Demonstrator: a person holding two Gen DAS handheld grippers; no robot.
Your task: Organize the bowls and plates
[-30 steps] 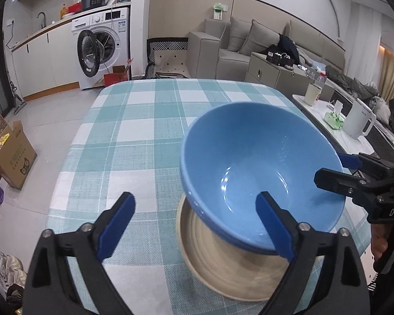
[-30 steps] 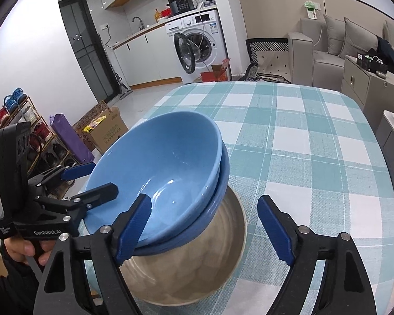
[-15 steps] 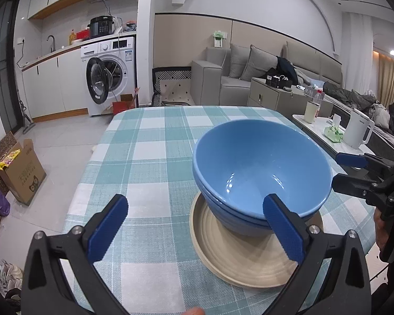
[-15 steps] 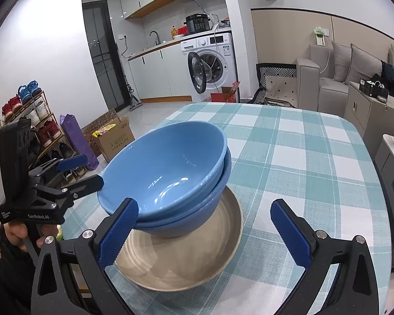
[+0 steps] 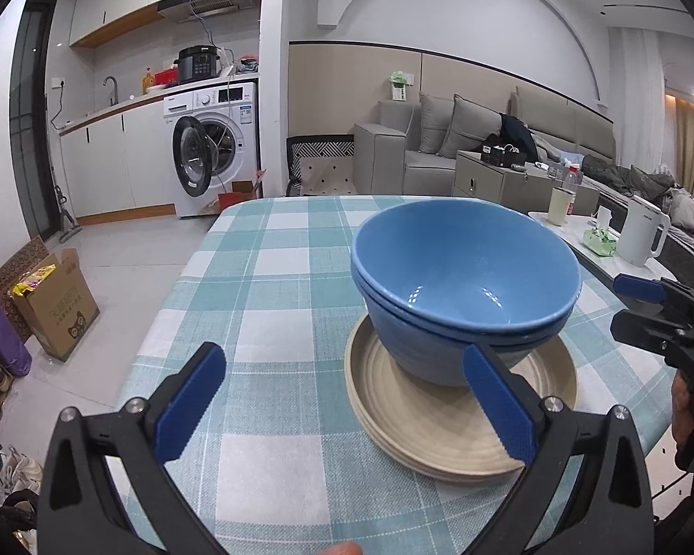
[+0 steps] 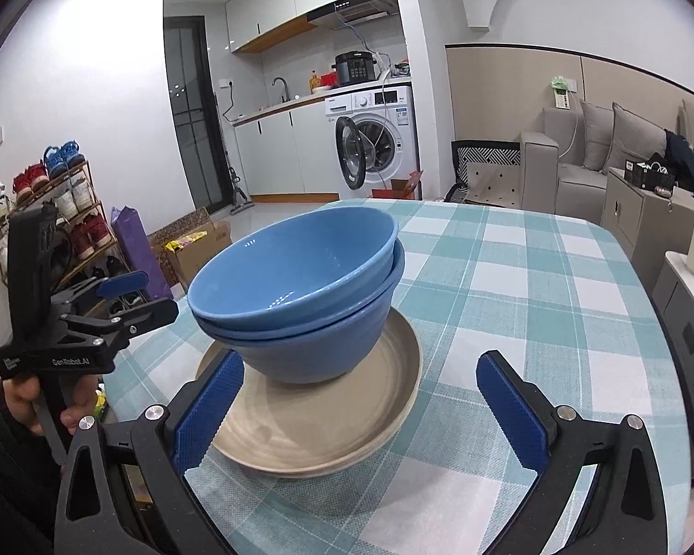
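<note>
Checked tablecloth (image 5: 273, 277) carries stacked blue bowls (image 5: 462, 277) on plates (image 6: 347, 434); both fingers spread, empty.

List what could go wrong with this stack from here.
1. The top bowl sits tilted in the lower bowl, not fully nested; a bump might slide it off.
2. The plates lie near the table edge; a nudge could push the stack over.
3. Both tools, left and right, are open close by and could clip it.
</note>
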